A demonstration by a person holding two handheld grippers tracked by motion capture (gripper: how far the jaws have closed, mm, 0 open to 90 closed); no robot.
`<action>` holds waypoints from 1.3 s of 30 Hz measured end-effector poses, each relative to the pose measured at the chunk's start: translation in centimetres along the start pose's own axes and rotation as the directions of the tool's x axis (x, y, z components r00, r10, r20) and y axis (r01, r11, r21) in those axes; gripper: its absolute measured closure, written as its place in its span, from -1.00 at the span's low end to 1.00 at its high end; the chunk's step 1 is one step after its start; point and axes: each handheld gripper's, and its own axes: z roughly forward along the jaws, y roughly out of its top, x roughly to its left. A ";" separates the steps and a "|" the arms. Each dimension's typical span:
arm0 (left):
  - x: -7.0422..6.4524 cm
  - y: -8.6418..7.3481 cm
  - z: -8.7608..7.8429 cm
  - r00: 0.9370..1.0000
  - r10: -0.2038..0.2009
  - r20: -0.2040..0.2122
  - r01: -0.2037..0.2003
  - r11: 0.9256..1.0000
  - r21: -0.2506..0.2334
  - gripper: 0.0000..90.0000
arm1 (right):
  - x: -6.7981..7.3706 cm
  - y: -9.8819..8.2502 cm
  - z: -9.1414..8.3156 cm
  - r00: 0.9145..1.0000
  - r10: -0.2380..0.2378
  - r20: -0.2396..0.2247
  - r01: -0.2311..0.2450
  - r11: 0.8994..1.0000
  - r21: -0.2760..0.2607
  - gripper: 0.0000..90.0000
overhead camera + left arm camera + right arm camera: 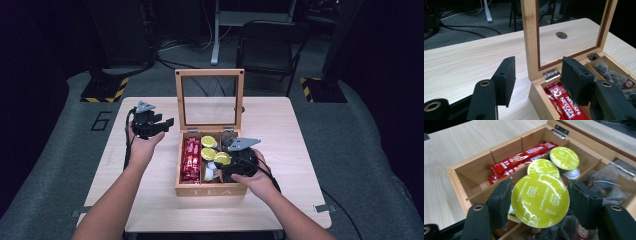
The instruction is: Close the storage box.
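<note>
One pale wooden table [280,130] is carrying the whole job, and on it is standing a light wooden tea box with a glass-paned lid [210,97] that is already propped upright, so the opening step is looking finished. Inside the box, the left compartment is holding red Nescafe stick sachets [191,159], the middle one is holding round capsules with lime-green foil tops [208,141], and the right one is holding clear-wrapped tea bags [614,73].

From the fixed camera, the right gripper [226,162] is sitting low over the front of the middle compartment. Its own camera is showing one lime-green Dolce Gusto cappuccino capsule [540,199] between the two black pads, which are pressing on its rim from both sides; the capsule is lying just above the box, with two more green-topped capsules [564,158] behind it in the compartment. I am judging this as a capsule being handled at the box, but whether it is going in or coming out I cannot tell from how things lie.

Over at the left, the left gripper [161,125] is hanging above bare table beside the lid, jaws standing apart with nothing between them; its view is looking past the hinge [551,74] at the sachets.

Whichever way the capsule is travelling, its placement and release are looking like what is left, along with possibly closing the lid.
</note>
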 end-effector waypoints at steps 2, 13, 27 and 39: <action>0.0 0.0 0.0 1.000 0.003 0.001 -0.003 1.000 0.001 0.01 | -0.3 -0.1 -0.3 1.000 0.016 0.013 -0.016 1.000 -0.001 -0.17; 0.1 0.0 -0.1 1.000 -0.002 -0.004 0.002 1.000 -0.004 0.01 | -2.5 -1.3 -1.8 0.996 0.056 0.070 -0.055 0.998 -0.017 -0.17; 0.0 0.0 -0.1 1.000 -0.001 -0.004 0.001 1.000 -0.008 0.01 | -4.8 -2.5 -3.7 0.984 0.109 0.143 -0.105 0.994 -0.037 -0.17; 0.1 -0.1 -0.2 1.000 -0.003 -0.009 0.003 1.000 -0.006 0.01 | -6.5 -4.6 -4.6 0.966 0.167 0.197 -0.161 0.986 -0.042 -0.17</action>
